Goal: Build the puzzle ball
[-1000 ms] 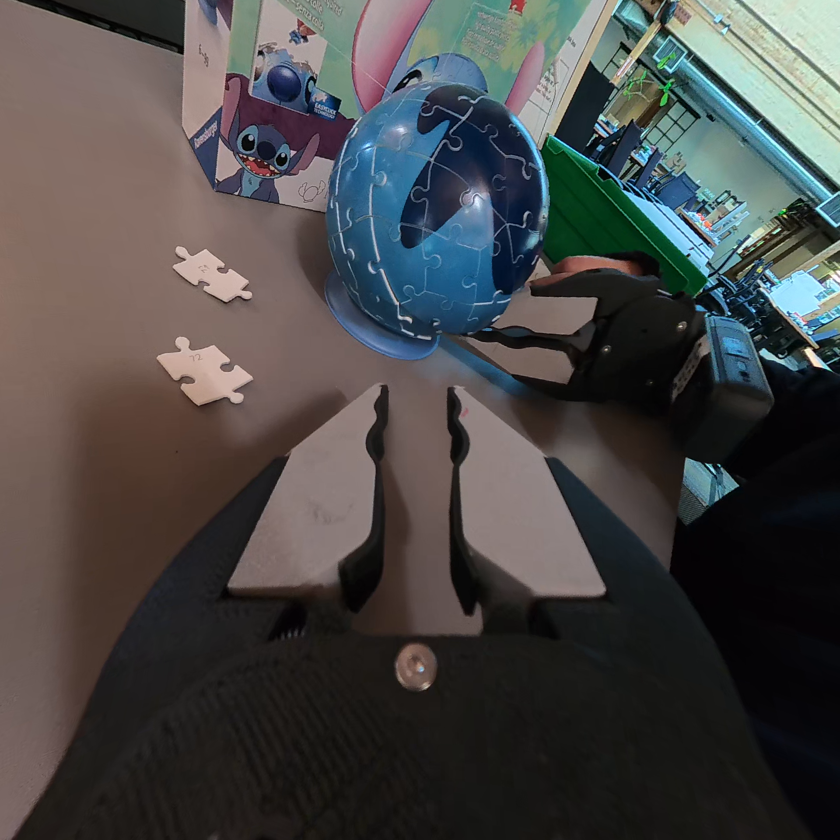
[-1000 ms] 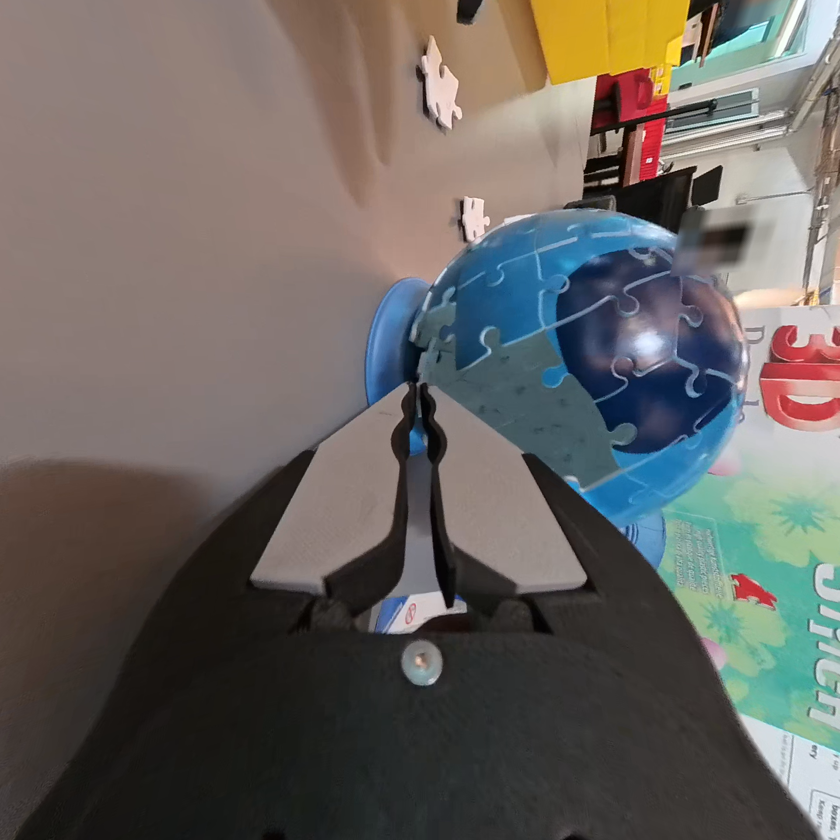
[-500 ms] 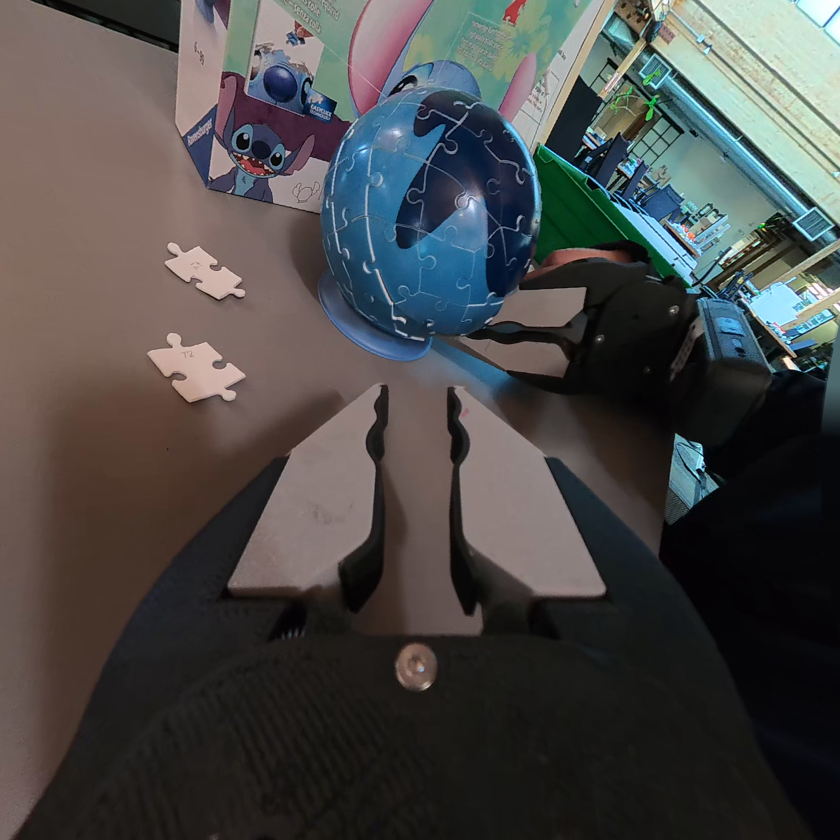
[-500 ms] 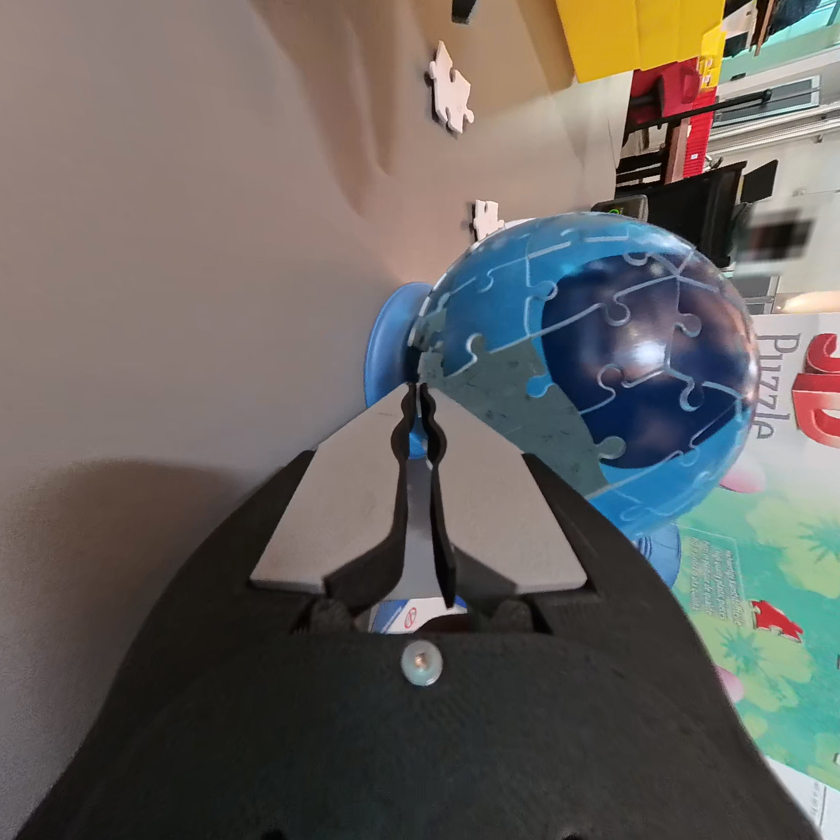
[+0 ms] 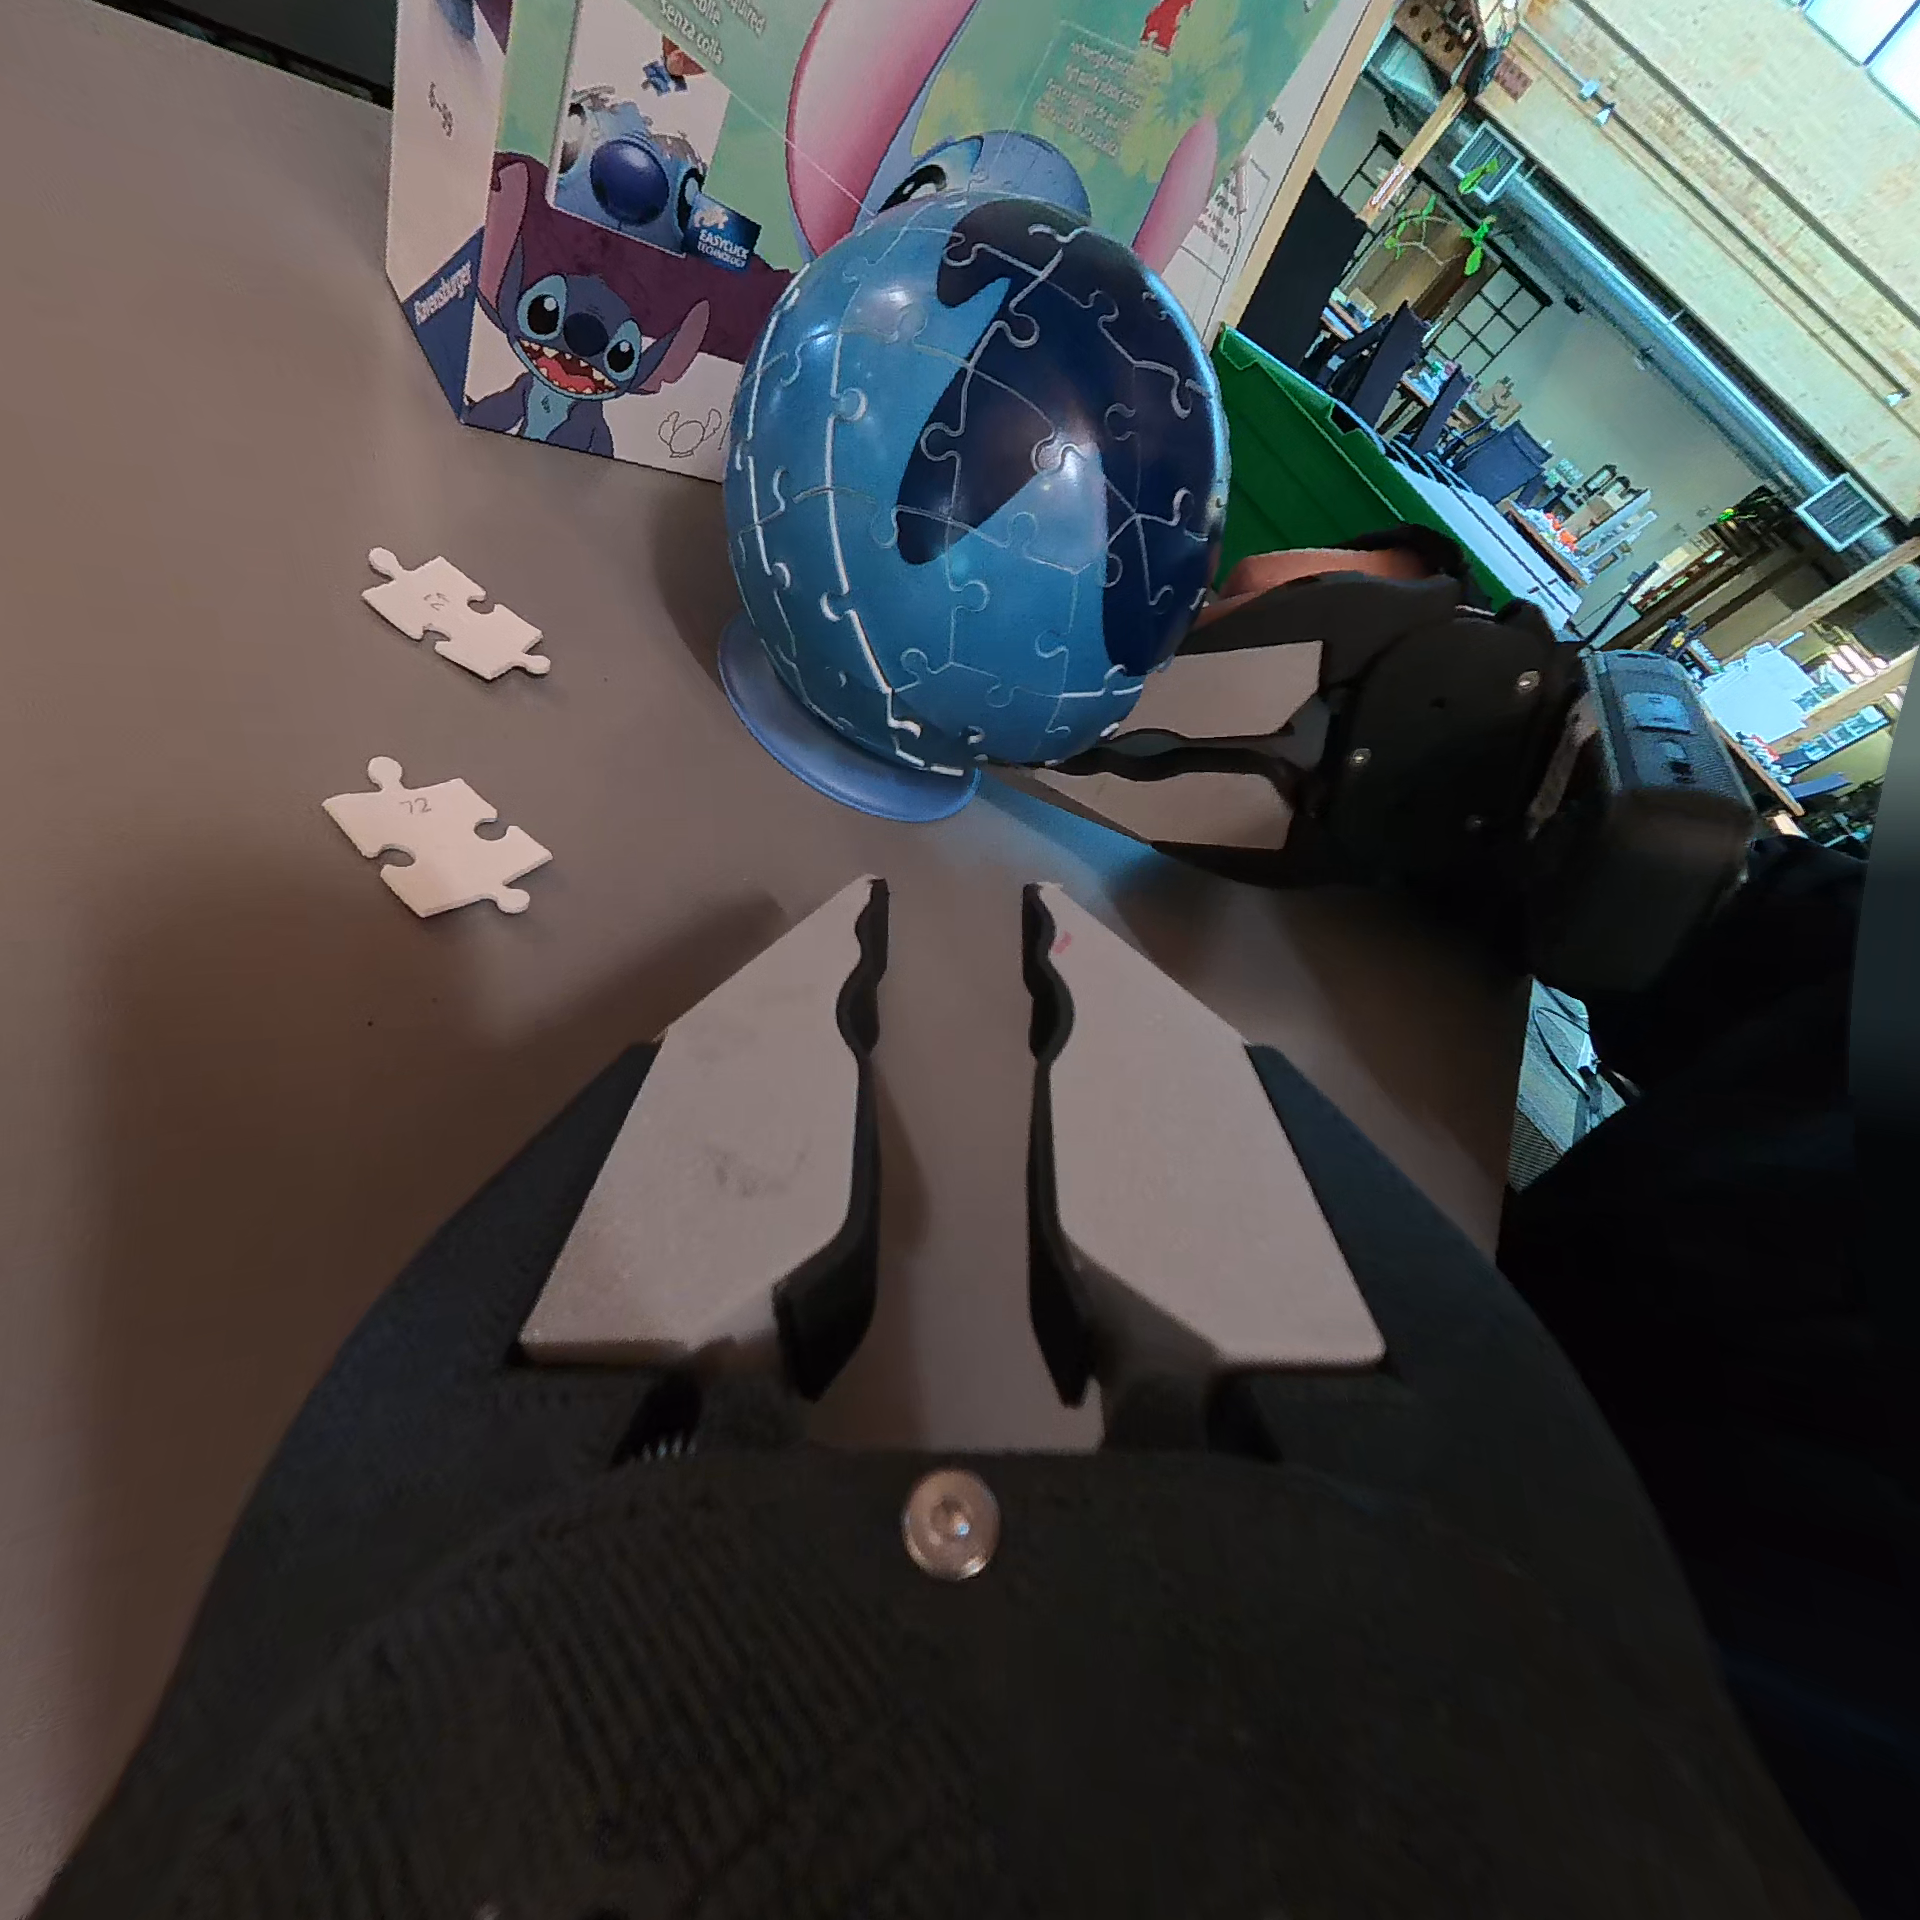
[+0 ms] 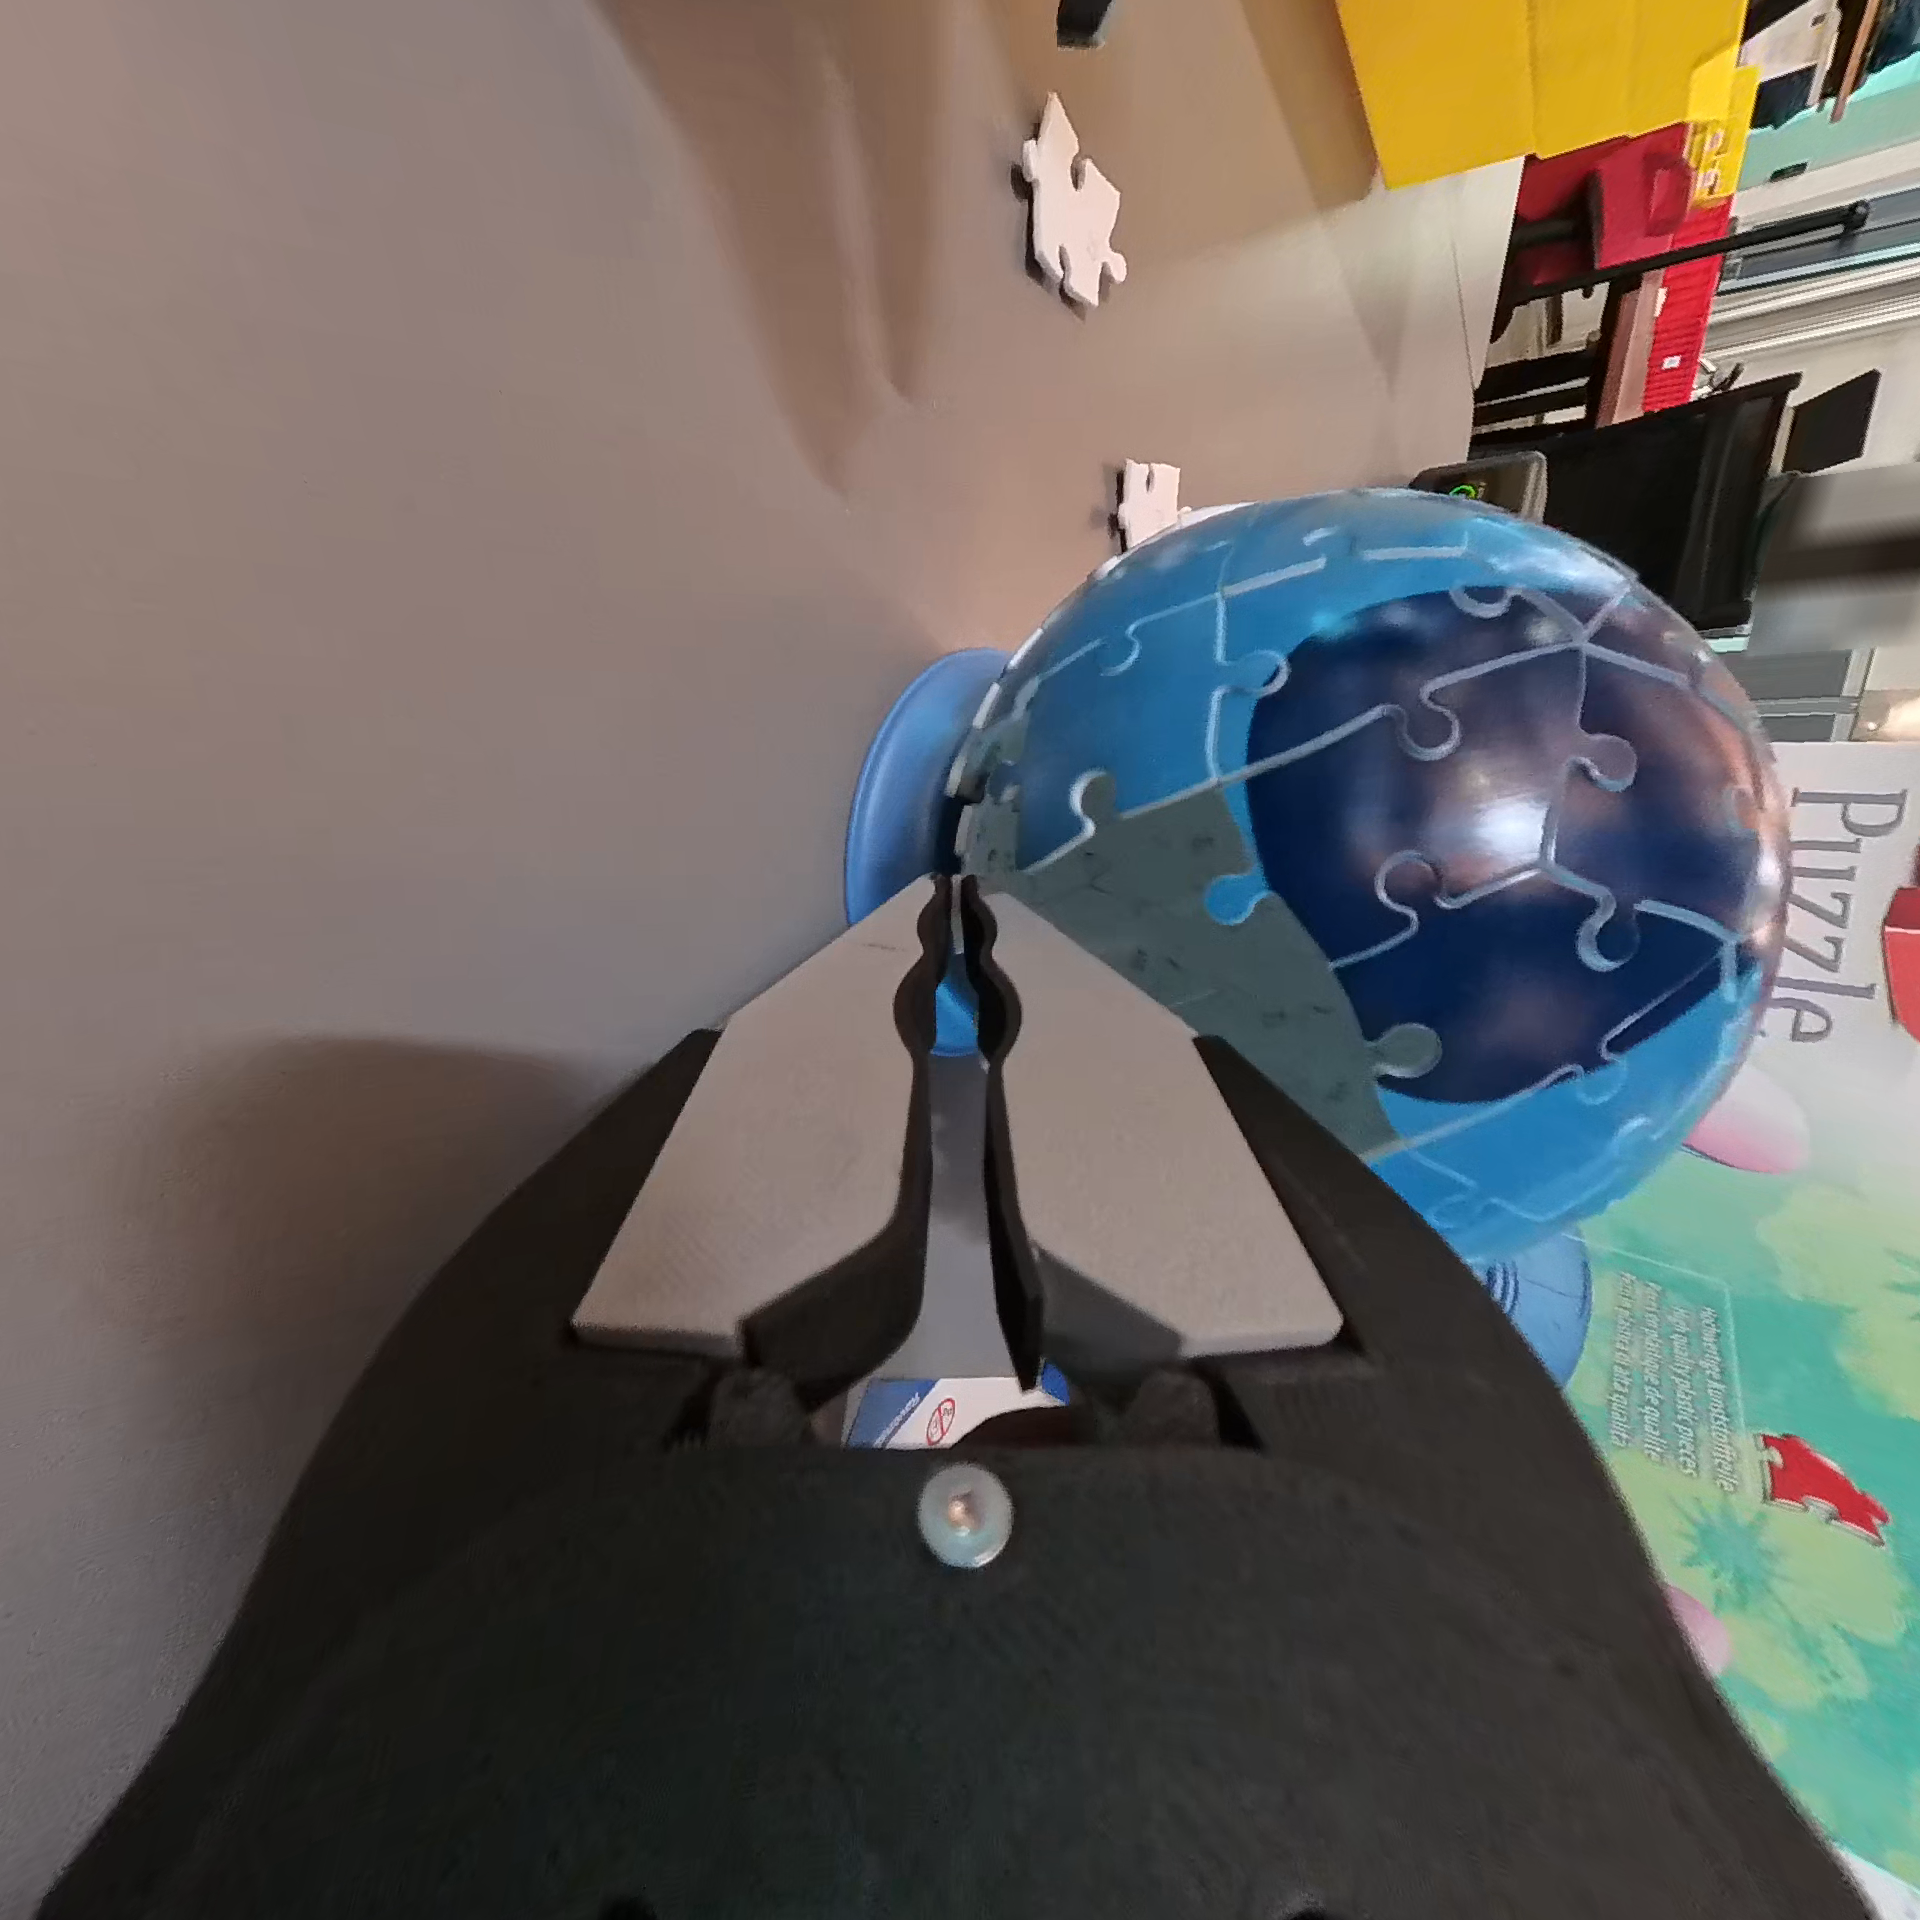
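Grey bench fills the foreground, where the left tongs hover with fingers apart, holding nothing. Just ahead-left lie two white pieces, face down. Beyond, the blue ball sits tilted on its stand; the right tongs, nearly together, pinch its open edge. Behind stands the box, a green bin beside it.

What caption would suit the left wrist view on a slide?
Open left tongs face a blue puzzle ball on its stand, two white loose pieces lying to one side.
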A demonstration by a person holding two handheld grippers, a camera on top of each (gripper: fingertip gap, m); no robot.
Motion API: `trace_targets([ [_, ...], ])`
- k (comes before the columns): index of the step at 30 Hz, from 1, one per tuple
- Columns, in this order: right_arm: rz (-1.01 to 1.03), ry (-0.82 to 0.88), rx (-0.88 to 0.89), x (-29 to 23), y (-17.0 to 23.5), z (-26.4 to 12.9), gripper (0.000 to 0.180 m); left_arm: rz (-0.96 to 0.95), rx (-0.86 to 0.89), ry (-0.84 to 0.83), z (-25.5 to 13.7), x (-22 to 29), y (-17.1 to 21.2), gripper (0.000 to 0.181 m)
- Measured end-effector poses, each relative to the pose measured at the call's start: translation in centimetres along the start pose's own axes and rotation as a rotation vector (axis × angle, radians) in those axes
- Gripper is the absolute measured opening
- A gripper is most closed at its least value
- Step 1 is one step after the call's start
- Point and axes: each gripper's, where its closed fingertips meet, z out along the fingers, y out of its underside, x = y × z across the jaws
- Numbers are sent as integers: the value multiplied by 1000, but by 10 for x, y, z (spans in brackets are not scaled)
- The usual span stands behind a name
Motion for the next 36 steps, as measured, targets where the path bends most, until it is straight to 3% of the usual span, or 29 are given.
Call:
trace_targets([
  [36,6,-48,-26,-1,2,0,1,-5,-2,10,-1,1,1,23],
])
